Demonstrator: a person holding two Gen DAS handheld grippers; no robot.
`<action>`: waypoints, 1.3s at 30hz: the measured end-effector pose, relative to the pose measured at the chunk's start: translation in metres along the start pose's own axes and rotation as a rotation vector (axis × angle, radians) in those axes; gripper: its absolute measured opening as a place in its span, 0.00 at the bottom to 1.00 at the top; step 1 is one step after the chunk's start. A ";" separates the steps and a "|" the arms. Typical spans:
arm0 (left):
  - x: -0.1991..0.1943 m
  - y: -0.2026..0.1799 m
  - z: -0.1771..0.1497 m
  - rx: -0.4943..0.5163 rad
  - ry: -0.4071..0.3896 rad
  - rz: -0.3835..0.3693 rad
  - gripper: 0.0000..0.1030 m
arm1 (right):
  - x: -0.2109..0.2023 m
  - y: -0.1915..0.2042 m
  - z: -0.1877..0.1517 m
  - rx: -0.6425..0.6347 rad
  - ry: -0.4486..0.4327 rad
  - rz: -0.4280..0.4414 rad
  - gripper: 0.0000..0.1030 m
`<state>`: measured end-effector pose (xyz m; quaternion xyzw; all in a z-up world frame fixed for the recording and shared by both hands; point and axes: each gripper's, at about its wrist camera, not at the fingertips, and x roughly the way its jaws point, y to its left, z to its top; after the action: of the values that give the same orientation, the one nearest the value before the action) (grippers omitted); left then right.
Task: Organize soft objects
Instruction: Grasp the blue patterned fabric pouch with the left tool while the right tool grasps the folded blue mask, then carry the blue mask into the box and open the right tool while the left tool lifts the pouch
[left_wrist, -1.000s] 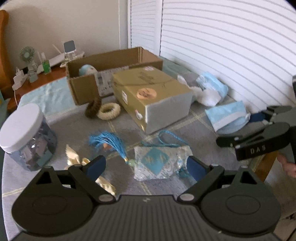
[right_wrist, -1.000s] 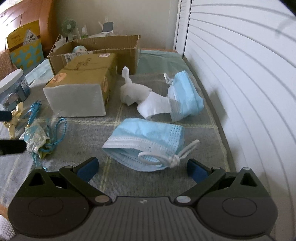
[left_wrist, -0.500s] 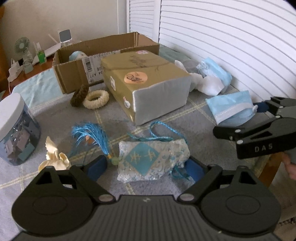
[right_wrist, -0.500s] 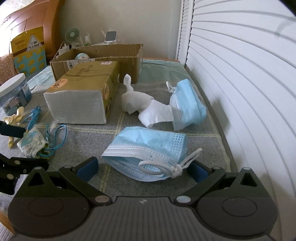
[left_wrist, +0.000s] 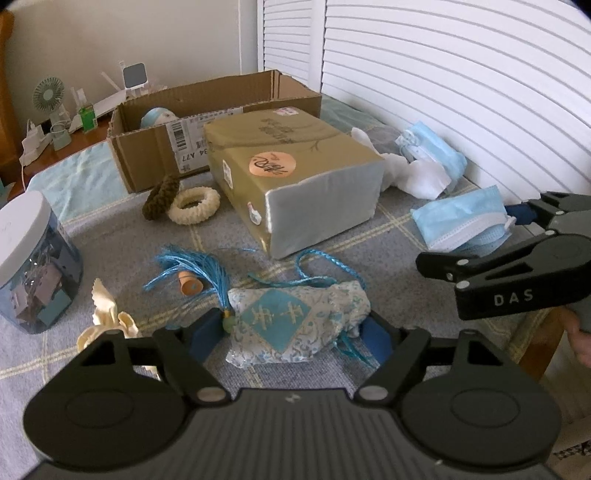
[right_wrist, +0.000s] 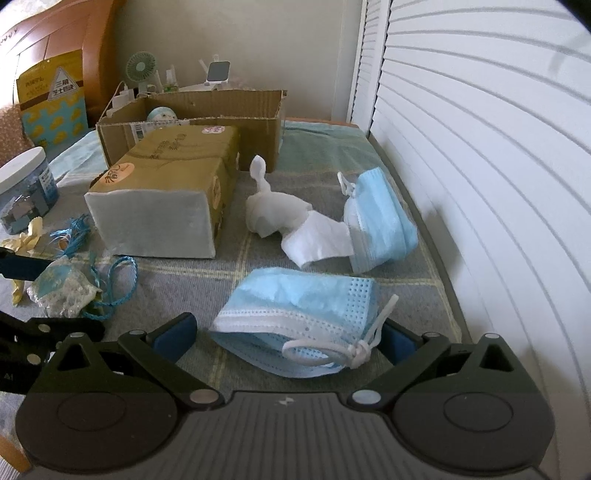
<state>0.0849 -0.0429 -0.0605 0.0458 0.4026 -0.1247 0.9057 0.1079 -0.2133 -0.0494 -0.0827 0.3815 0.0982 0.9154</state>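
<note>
Left hand-held gripper: jaws just closing around brocade pouch on table (contact unclear).
Right hand-held gripper: open, straddling blue face mask, beside 1 tissue box.

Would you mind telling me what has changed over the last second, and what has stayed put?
The left gripper has come down around the blue pouch, and its jaws have just been closing with the pouch between them. The right gripper has eased forward so the near face mask lies between its open fingers. The tissue pack, cardboard box, jar and far mask have not moved.
</note>
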 end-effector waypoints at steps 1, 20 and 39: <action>0.000 0.000 0.000 0.001 0.000 0.000 0.75 | 0.001 0.001 0.001 -0.005 0.001 -0.004 0.95; -0.017 0.004 0.006 0.019 -0.015 -0.009 0.58 | -0.024 -0.001 0.010 -0.004 -0.037 0.006 0.73; -0.062 0.036 0.006 -0.016 -0.091 0.032 0.58 | -0.049 0.018 0.077 -0.076 -0.172 0.056 0.74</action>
<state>0.0584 0.0020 -0.0110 0.0395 0.3611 -0.1089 0.9253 0.1223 -0.1843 0.0384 -0.0979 0.2995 0.1447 0.9380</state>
